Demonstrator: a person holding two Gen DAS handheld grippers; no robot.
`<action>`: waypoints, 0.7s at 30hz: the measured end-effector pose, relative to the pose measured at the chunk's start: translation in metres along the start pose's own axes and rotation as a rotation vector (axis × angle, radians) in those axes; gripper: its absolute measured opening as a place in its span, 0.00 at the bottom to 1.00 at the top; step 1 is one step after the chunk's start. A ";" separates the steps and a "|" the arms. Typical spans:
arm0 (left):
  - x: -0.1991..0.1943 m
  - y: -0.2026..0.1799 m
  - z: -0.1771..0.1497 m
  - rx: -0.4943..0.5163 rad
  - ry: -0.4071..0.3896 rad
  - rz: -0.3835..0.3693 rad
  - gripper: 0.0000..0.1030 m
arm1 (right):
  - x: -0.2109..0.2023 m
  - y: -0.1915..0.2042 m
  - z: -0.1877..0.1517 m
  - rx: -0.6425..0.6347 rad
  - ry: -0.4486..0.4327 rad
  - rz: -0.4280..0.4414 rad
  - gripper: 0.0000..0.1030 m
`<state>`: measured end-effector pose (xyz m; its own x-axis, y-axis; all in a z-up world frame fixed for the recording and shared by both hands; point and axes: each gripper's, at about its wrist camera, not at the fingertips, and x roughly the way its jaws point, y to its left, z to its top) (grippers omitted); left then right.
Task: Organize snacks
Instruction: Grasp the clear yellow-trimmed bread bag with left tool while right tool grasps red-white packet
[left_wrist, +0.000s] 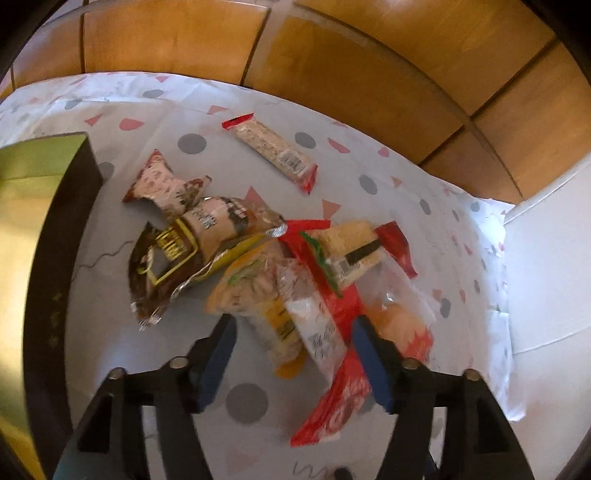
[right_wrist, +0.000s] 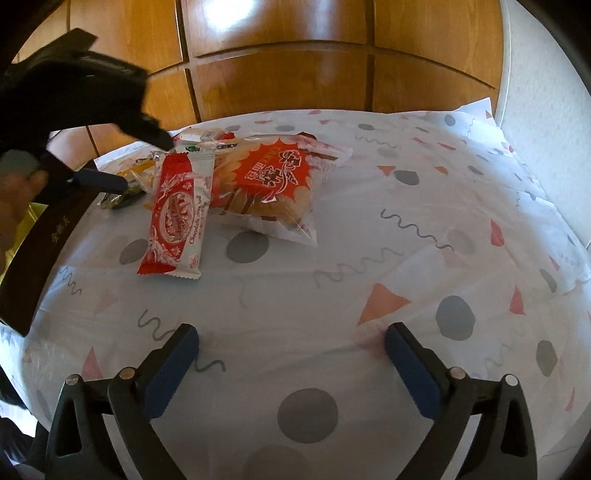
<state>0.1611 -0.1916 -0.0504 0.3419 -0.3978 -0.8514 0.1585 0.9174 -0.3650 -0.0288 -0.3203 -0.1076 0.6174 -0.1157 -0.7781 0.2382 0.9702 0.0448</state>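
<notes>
1. The left tool (left_wrist: 291, 332) is held wide open, its jaws straddling the red-and-white wafer packet (left_wrist: 328, 373) at the near edge of the snack pile (left_wrist: 258, 258) on the table (left_wrist: 110, 350).
2. The right tool (right_wrist: 291, 343) is spread wide, nothing gripped, well apart from the pile.
3. One packet only should be pinched, mid-body.
4. The dark box (left_wrist: 62, 229) lies at left, probably the destination.

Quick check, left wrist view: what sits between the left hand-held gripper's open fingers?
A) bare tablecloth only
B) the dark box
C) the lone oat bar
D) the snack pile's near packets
D: the left hand-held gripper is open, its blue fingers flanking the yellow packet and the red-and-white wrapper at the pile's near edge, neither gripped yet.
</notes>
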 end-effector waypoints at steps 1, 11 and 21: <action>0.005 -0.002 0.001 0.008 -0.003 0.021 0.74 | 0.000 0.001 -0.001 -0.003 -0.002 0.000 1.00; 0.026 0.012 -0.006 0.144 0.028 0.032 0.53 | 0.001 -0.002 -0.002 -0.020 -0.017 0.014 1.00; 0.006 0.039 -0.027 0.258 0.070 -0.018 0.60 | 0.005 0.000 0.003 -0.038 -0.012 0.007 1.00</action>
<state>0.1446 -0.1584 -0.0801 0.2734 -0.4037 -0.8731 0.3979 0.8738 -0.2795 -0.0240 -0.3211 -0.1096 0.6276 -0.1109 -0.7706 0.2049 0.9784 0.0261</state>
